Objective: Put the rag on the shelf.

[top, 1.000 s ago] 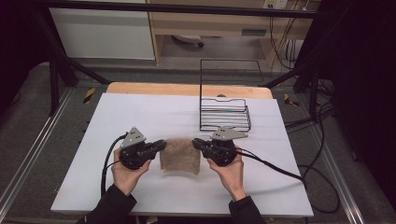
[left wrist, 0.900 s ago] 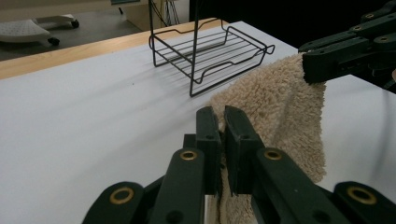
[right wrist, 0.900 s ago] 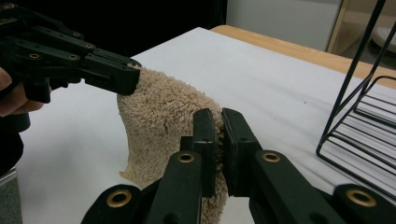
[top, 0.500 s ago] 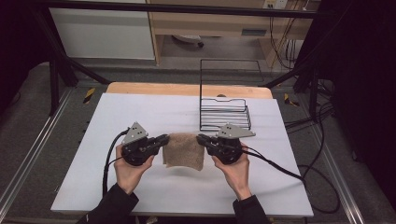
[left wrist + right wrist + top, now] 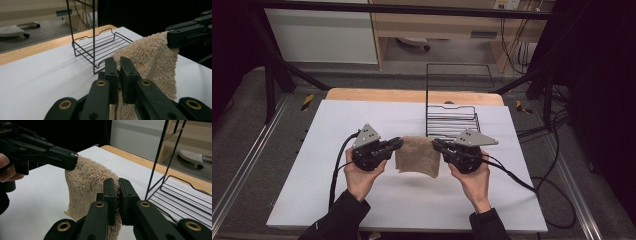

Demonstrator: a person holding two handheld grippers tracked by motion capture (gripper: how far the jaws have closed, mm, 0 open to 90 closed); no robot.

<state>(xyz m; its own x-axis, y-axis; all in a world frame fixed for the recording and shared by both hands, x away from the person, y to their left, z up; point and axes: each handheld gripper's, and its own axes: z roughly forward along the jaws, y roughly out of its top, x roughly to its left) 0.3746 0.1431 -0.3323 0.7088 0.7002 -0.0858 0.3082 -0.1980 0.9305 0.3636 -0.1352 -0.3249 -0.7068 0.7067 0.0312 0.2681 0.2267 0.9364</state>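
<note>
- Holding a small beige terry-cloth towel (image 5: 418, 160) by its two upper corners, the left claw (image 5: 398, 143) and the right claw (image 5: 435, 145) face each other above the middle of the white surface (image 5: 312, 190), nearer its front edge than its back edge.
- Each claw is closed down tight on the cloth: in the left gripper view the black jaws pinch the towel's near corner (image 5: 119, 82), and in the right gripper view the jaws clamp the opposite corner (image 5: 117, 200) in the same way.
- The towel hangs between them as a slack sheet, its top edge drawn nearly straight and its lower edge drooping toward the surface; a shadow beneath it suggests it is clear of the surface, or almost so.
- Gripping at two corners rather than the middle likely serves to spread the cloth flat, so it can be carried or laid out without bunching.
- A black wire rack (image 5: 452, 120) with a tall upright frame stands just behind the towel, toward the back right corner of the surface, its low tray open on top.
- Judging by that position, the rack looks like the probable destination, and the spread hold would let the towel be draped over or set into it.
</note>
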